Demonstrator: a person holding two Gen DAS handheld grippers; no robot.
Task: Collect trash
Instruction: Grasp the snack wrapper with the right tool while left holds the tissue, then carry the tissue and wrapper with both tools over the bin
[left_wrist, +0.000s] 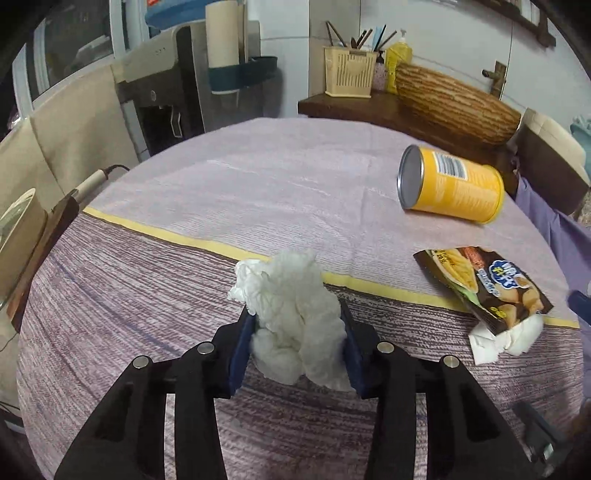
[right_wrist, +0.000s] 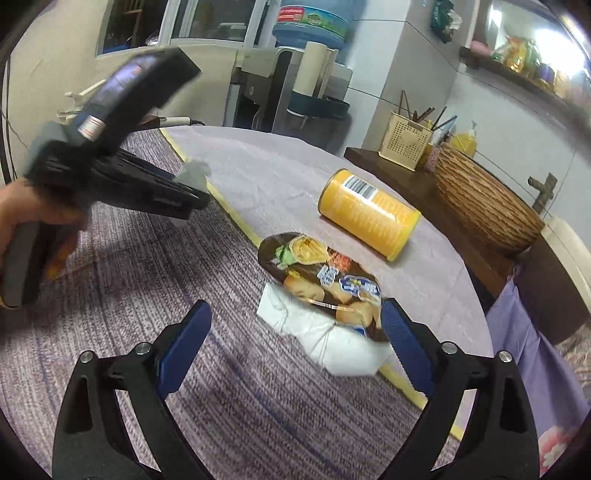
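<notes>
Purple striped cloth (left_wrist: 147, 295) covers the counter, where the left tool (left_wrist: 297, 332) clenches a crumpled tissue (left_wrist: 291, 314) and the right tool (right_wrist: 295, 343) gapes wide over a snack bag (right_wrist: 325, 273).

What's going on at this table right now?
A person is clearing trash with a gripper in each hand. The left gripper has closed on a crumpled tissue. The right gripper hangs open over a snack bag lying on another tissue. A yellow can lies on its side, untouched.
</notes>
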